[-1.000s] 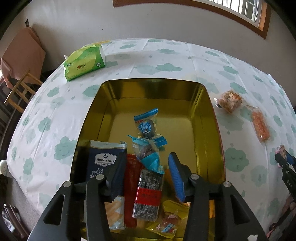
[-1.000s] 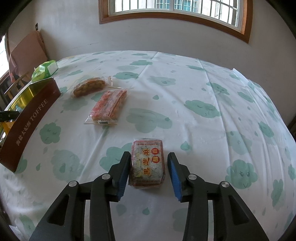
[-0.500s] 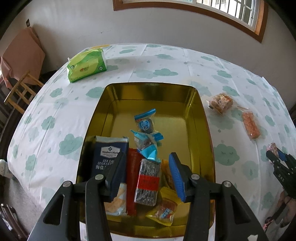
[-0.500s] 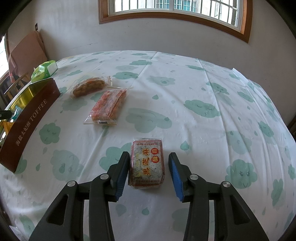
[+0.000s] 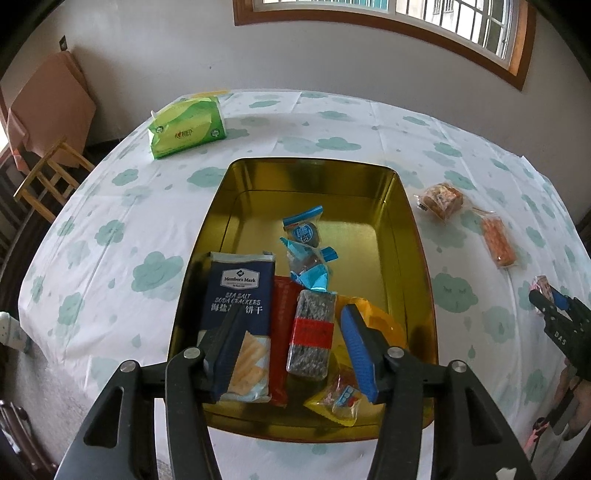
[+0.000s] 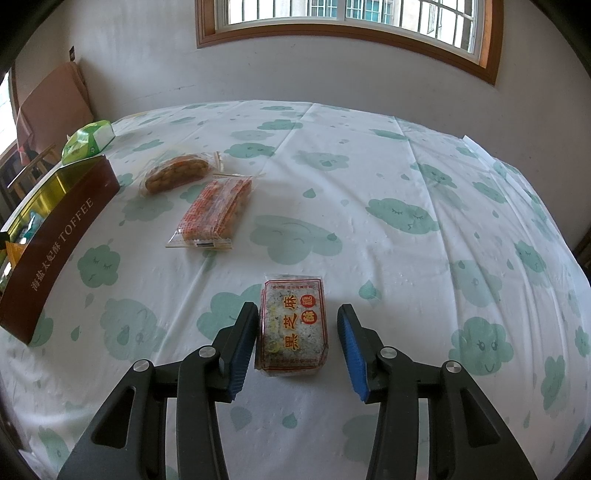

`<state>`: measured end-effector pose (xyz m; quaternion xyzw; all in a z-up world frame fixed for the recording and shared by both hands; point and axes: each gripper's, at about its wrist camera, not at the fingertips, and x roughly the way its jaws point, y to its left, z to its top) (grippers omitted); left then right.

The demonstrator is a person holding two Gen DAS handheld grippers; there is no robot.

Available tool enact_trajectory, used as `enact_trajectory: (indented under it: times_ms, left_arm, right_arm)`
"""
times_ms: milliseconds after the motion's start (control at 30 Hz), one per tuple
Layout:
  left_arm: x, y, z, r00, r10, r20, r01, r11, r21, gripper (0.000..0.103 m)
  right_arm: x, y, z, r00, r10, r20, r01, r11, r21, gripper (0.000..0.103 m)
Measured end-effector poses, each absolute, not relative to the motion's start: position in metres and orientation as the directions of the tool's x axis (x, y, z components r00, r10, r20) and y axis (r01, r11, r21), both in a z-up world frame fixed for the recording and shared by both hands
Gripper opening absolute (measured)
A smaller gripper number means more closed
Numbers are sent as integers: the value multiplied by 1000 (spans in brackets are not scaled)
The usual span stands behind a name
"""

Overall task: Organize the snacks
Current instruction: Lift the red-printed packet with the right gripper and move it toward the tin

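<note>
— What's that green thing at the far end of the surface (image 6: pixel 369 192)?

— A tissue pack (image 5: pixel 186 125), lying on the cloud-print cloth near the far-left edge.

— And behind it?

— A wooden chair (image 5: pixel 50 177) with pinkish fabric (image 5: pixel 51 99) draped above. A wood-framed window (image 6: pixel 347 22) sits in the wall.

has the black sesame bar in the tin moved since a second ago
No. The black sesame bar lies at the same spot against the red packet and cracker pack in the tin; only the camera pulled back.
</note>
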<state>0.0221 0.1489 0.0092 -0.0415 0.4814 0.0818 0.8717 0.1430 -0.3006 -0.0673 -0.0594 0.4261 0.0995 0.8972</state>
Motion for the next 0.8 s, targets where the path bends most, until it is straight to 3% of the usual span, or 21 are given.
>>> enact_trajectory:
  times_ms: [100,233,500,800]
  left_arm:
    - [19,151,8,526,102,-845,-183,983,5,54]
    - [16,153,8,529,115,-841,-195,981,12,68]
    - [12,159,7,533,108,-839,-198,980,0,68]
    - [6,161,11,555,97,-826,-192,981,-13,68]
  right_arm:
    - [143,-301,-67,617,130,-777,-227,974,-17,46]
    - [144,-302,-68,617,123,-777,-220,975,-20,45]
    - [139,-298,-66,615,102,-782,-204,978,-33,33]
    - [133,-292,-63,608,79,-790,-172,985,-33,31]
